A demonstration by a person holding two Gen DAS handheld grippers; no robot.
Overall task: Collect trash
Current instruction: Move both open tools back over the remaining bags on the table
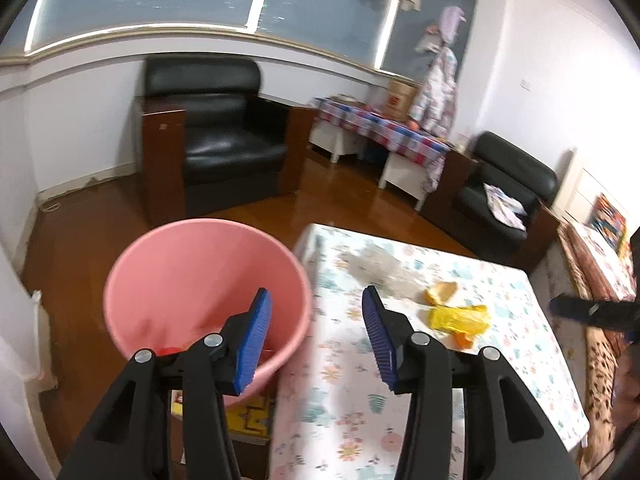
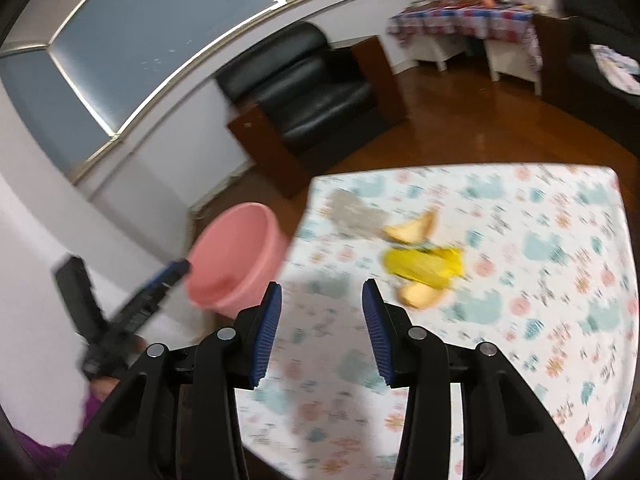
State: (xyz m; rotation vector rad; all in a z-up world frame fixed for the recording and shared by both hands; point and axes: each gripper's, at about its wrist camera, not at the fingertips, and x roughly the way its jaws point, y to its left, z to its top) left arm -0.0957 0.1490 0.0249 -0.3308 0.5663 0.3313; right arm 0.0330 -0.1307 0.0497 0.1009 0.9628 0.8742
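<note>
The yellow wrapper (image 2: 422, 266) lies on the surface (image 2: 540, 320), ahead-right of the right tool (image 2: 322, 334), the nearer one; both tools, including the left tool (image 1: 316, 340), are spread, empty.

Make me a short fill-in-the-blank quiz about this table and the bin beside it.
1. The bucket beside the table is ____ in colour.
2. The crumpled wrapper on the table is ____.
3. Both the left gripper and the right gripper hold ____.
4. The armchair by the window is ____.

Missing words: pink; yellow; nothing; black
</note>
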